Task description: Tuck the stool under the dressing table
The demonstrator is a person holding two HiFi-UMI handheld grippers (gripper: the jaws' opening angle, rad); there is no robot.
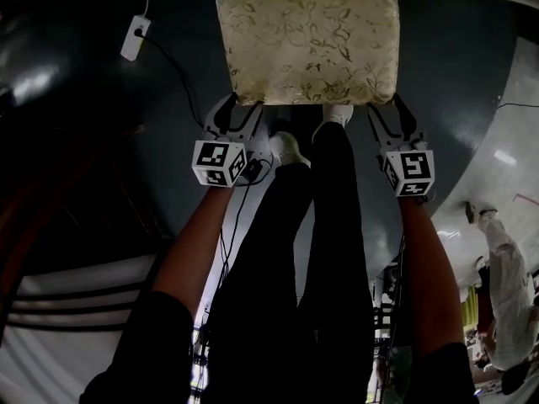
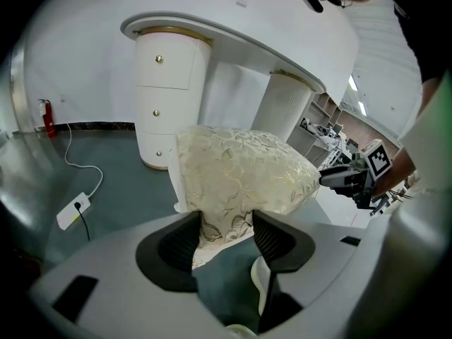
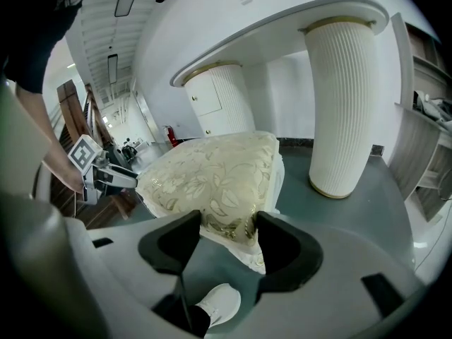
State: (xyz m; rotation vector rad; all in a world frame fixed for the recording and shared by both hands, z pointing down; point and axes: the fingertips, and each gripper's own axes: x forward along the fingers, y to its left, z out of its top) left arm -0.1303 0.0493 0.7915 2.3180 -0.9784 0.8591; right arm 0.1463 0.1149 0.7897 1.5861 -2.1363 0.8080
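The stool (image 1: 307, 45) has a cream cushion with a gold leaf pattern and stands on the dark floor in front of me. My left gripper (image 1: 238, 112) is shut on its near left corner, and the cushion edge (image 2: 240, 175) fills the gap between the jaws of that gripper (image 2: 226, 235). My right gripper (image 1: 389, 112) is shut on the near right corner, with the cushion (image 3: 212, 179) pinched between its jaws (image 3: 227, 235). Beyond the stool stands the white dressing table (image 2: 233, 41), its curved top (image 3: 282, 27) resting on two pedestals with an open gap between them.
A drawer pedestal (image 2: 169, 97) and a ribbed column (image 3: 346, 111) flank the gap. A white power strip (image 1: 135, 38) with its cable lies on the floor to the left. The person's white shoes (image 1: 286, 148) stand just behind the stool. A red fire extinguisher (image 2: 47, 119) stands by the wall.
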